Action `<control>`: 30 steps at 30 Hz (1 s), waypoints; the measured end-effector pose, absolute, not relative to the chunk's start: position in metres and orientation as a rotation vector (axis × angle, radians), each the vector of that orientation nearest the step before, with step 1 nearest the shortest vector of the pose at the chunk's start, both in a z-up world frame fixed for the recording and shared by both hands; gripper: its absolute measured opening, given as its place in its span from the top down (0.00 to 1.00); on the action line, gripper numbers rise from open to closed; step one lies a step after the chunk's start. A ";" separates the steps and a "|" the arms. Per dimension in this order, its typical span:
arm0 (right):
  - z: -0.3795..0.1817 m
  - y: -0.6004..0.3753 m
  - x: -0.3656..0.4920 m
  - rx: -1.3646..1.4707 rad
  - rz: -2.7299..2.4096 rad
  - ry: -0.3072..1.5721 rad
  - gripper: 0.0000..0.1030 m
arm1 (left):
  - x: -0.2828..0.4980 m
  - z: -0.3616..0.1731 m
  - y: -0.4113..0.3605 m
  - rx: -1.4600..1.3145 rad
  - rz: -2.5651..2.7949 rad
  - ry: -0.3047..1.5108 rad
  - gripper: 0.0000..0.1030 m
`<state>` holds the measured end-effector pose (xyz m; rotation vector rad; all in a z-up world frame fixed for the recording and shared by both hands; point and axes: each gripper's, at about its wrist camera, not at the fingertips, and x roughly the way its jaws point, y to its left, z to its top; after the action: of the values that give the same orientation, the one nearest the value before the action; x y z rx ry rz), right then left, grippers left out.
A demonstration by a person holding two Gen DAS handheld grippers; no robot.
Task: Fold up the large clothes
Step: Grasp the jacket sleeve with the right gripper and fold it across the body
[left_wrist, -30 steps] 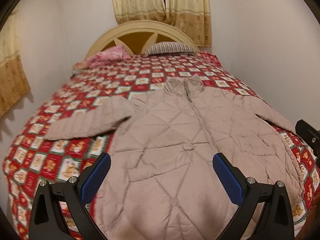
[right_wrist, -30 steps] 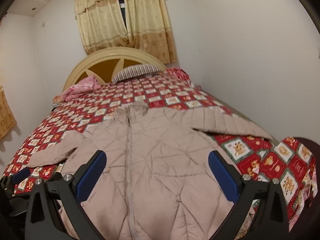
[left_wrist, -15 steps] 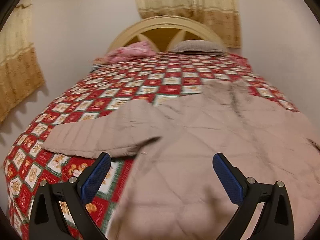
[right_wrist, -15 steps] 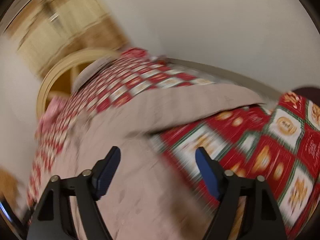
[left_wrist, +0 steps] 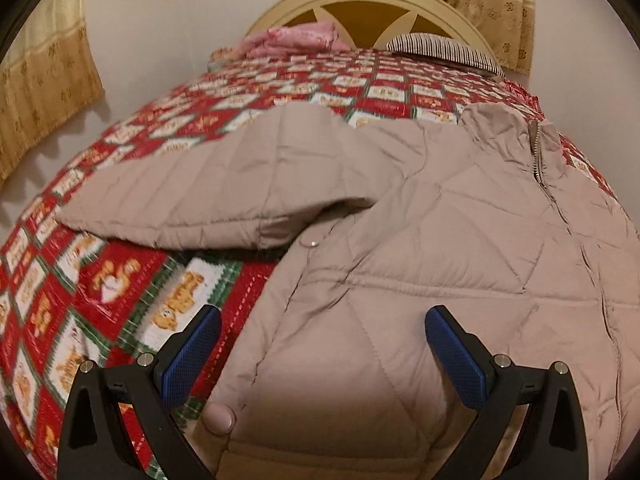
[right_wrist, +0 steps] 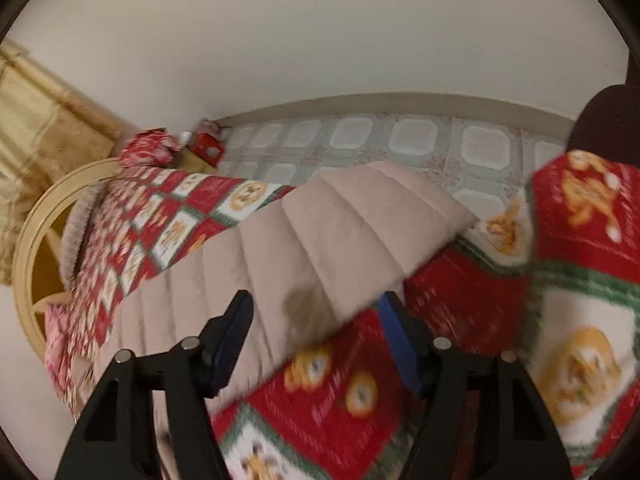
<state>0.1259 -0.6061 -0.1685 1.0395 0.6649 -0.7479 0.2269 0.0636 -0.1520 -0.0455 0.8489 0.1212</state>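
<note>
Left wrist view: beige quilted puffer jacket (left_wrist: 420,240) spread front-up on bed with red, white and green checked cartoon blanket (left_wrist: 100,280), collar toward cream arched headboard (left_wrist: 368,4). Jacket's near sleeve (left_wrist: 208,196) stretched flat out to the side, cuff well apart from the body. Left hand-held gripper (left_wrist: 322,344) wide apart, holding nothing, poised over the jacket's side edge near the hem. Pink bundle (left_wrist: 296,38) and striped pillow (left_wrist: 444,50) at bed head, out of the way.

Right wrist view: blurred. Other quilted sleeve (right_wrist: 340,240) running toward bed edge above tiled floor (right_wrist: 400,140). Right hand-held gripper (right_wrist: 316,324) parted, empty, straddling the sleeve's lower edge, apparently about to pinch.

Judged step: taking hold of sleeves for inward fold. Recommended: bite full thickness of padded fabric near cuff, not only the slippery outer shell; lift clear of blanket before carrying across; lay sleeve flat along body.
</note>
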 end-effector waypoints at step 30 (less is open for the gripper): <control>-0.104 -0.613 0.112 0.928 -0.586 0.439 0.91 | 0.233 -0.162 0.078 -0.156 0.074 0.899 0.01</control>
<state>0.1116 -0.6126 -0.1043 0.9282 0.4388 -0.5857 0.2334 0.0781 -0.1620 -0.1559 0.8994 0.0741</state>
